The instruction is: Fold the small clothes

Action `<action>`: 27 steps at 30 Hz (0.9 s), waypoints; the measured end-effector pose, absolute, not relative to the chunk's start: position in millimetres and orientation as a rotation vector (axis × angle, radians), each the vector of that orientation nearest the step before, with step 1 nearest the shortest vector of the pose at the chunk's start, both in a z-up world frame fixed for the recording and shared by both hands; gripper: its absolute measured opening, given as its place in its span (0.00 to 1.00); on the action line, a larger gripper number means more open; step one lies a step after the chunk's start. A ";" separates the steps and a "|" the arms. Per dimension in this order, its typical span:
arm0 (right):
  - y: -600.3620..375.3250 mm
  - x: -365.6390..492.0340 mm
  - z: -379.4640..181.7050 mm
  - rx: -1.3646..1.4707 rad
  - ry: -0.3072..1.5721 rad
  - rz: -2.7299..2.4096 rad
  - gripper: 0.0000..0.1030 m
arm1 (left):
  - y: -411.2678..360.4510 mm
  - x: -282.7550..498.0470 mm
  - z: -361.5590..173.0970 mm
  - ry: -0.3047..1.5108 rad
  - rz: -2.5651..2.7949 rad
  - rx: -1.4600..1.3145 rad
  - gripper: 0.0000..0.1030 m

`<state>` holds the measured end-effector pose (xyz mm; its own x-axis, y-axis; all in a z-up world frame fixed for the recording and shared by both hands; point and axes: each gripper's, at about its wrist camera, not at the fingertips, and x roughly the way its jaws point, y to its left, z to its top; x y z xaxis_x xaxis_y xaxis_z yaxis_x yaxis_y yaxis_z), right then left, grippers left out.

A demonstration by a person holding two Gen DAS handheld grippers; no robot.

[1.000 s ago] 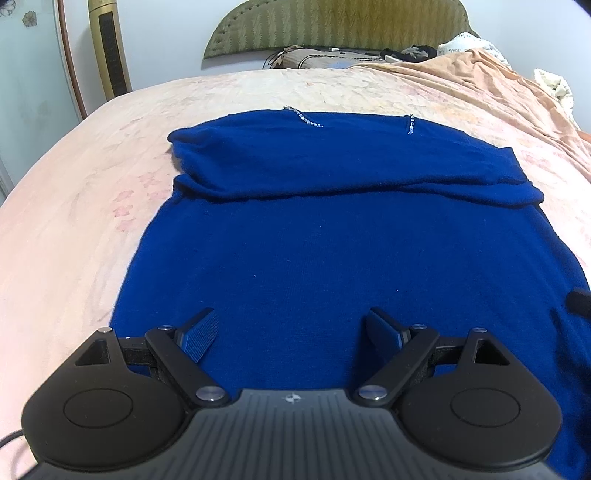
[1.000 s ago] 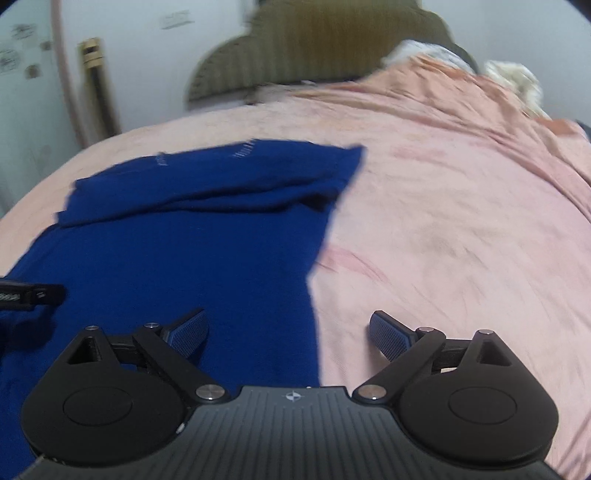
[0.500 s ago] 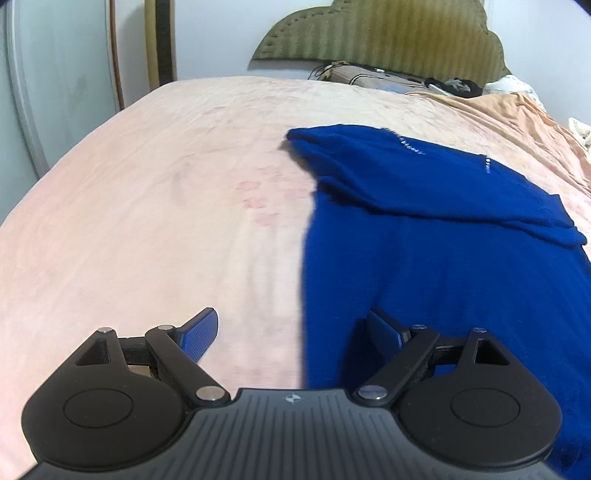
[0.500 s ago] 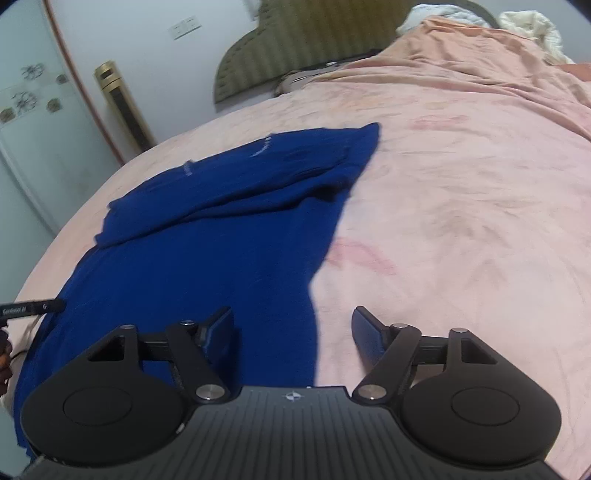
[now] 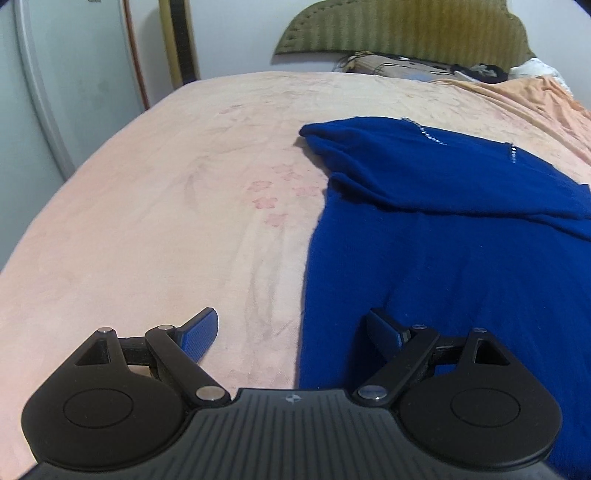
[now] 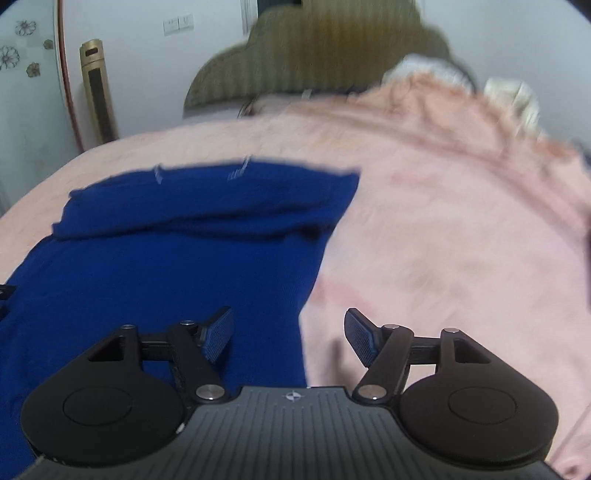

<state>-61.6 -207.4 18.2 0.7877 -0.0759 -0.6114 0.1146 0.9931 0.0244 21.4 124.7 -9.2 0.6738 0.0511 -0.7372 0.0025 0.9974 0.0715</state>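
Observation:
A dark blue knit garment (image 5: 461,258) lies flat on the pink bed cover (image 5: 166,221), its far part folded over toward me, with small silver trim near the fold. My left gripper (image 5: 295,332) is open and empty, straddling the garment's left edge. In the right wrist view the garment (image 6: 166,266) fills the left half. My right gripper (image 6: 290,334) is open and empty, straddling the garment's right edge. That view is blurred by motion.
A green padded headboard (image 5: 406,33) stands at the far end with bags and dark items (image 5: 406,66) below it. An orange blanket (image 5: 535,92) is bunched at the far right. A tall gold unit (image 6: 98,88) and a white door (image 5: 48,92) stand left of the bed.
My left gripper has swung left from above the garment's middle to its left edge. My right gripper has stayed at the right edge, its jaws a little narrower than a second ago.

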 end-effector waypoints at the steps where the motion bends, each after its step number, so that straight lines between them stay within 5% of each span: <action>1: -202.7 -65.1 24.6 0.050 0.631 -0.094 0.77 | 122.5 22.0 -9.2 0.829 0.034 0.078 0.86; 8: -177.8 -67.4 32.7 0.006 0.602 0.032 0.83 | 110.5 16.4 -7.1 0.819 0.016 0.136 0.86; 25: -213.4 -69.4 -15.2 0.180 0.769 0.075 0.58 | 117.2 11.5 -13.5 0.886 -0.146 0.075 0.85; 27: -210.5 -70.2 -15.3 0.175 0.768 0.099 0.47 | 117.5 8.0 -13.3 0.895 -0.226 0.054 0.73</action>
<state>-70.2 -210.5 -15.3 0.7157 0.1526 -0.6815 -0.0250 0.9808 0.1934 8.0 117.5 -13.3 0.6036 -0.1729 -0.7783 0.2177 0.9748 -0.0477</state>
